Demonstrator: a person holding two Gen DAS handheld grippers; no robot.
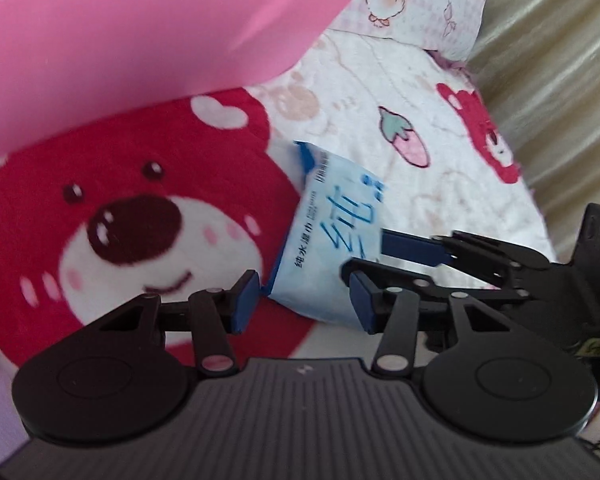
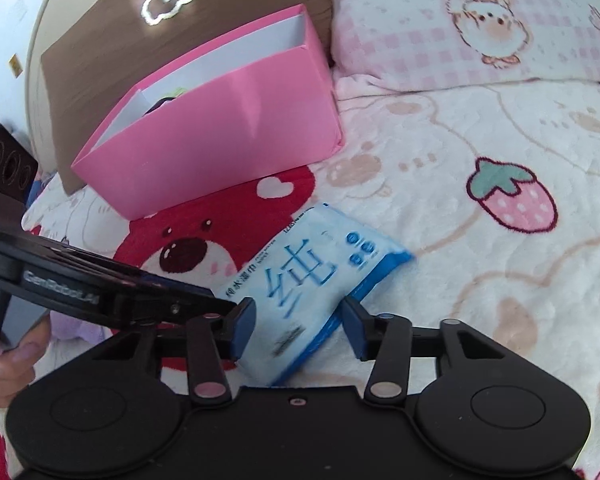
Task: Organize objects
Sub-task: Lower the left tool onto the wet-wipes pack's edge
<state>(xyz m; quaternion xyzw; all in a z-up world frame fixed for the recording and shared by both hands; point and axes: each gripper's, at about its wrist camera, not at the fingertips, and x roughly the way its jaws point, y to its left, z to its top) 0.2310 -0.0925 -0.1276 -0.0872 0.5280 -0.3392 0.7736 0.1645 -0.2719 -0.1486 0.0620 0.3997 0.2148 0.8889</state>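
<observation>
A home bedroom — a fleecy bear-and-strawberry blanket [image 2: 480, 152] covers the bed, a checked cartoon pillow [image 2: 480, 20] lies along its far edge, curtains [image 1: 560, 60] hang beside.

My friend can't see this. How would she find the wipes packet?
Find the big red bear face printed on the blanket, just below the pink box. Right beside the bear lies a flat packet: the only blue-and-white thing, with a large blue Chinese character.
</observation>
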